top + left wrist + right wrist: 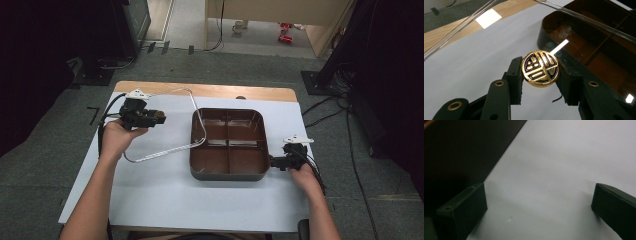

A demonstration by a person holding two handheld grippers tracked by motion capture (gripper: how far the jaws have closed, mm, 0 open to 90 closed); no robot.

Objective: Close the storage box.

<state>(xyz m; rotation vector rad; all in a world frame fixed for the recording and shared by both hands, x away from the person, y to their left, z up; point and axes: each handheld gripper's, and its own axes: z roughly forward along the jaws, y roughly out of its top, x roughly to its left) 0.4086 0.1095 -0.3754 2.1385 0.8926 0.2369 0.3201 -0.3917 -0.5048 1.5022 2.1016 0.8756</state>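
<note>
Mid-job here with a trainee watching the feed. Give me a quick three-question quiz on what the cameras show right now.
1. True or false: the left tool is shut on the lid's gold knob.
2. How many compartments does the brown tray have? A) two B) four C) six
3. Fill in: the right tool sits at the tray's right side with its jaws ____.

Key:
1. True. The knob sits clamped between the jaws, and the clear lid is tilted up, with its far corner resting on the tray.
2. B. A cross divider splits it into four.
3. Open. Both jaws stand wide apart over the white sheet, holding nothing.
</note>
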